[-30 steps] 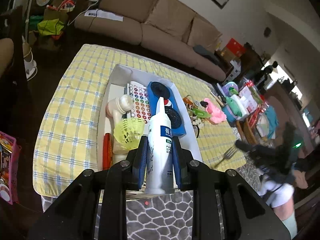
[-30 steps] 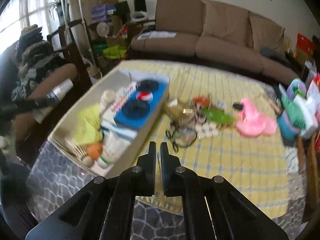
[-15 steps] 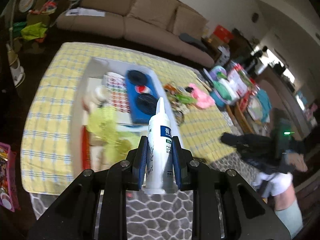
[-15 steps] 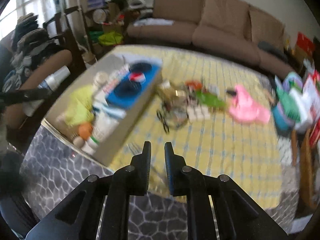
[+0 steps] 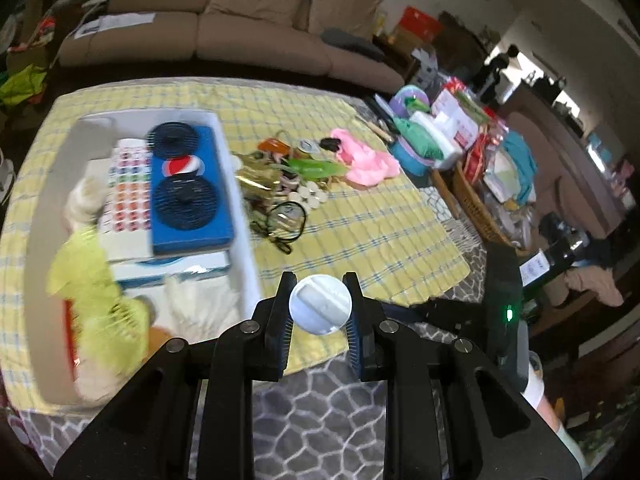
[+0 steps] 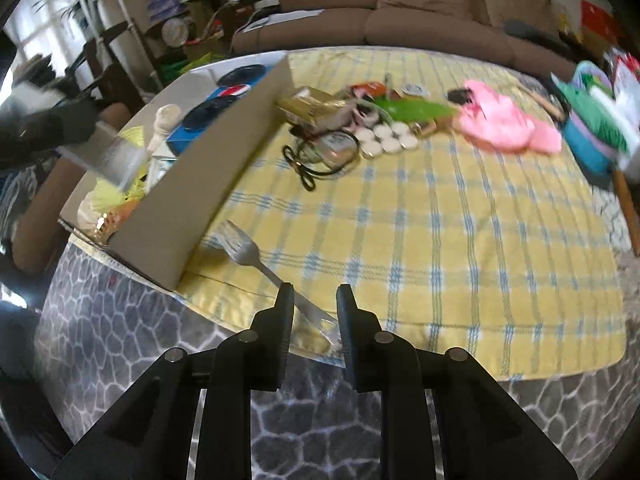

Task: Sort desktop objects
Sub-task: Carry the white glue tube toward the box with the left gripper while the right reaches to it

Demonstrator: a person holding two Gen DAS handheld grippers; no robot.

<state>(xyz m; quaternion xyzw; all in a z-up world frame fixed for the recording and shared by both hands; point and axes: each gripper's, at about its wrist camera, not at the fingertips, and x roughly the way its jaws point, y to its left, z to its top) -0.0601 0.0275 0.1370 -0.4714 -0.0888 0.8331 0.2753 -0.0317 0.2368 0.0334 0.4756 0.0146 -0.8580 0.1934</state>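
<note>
Two grippers busy: left gripper [image 5: 320,306] clenched on bottle [image 5: 320,305] for box [image 5: 240,216] at 10 o'clock; right gripper [image 6: 311,300] released, straddling fork [image 6: 256,258], I judge for pickup.

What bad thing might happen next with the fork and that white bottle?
The fork lies near the tablecloth's edge, its handle between the open right claw; a clumsy pinch may knock it off. The white bottle sits pinched in the left claw and might slip.
</note>
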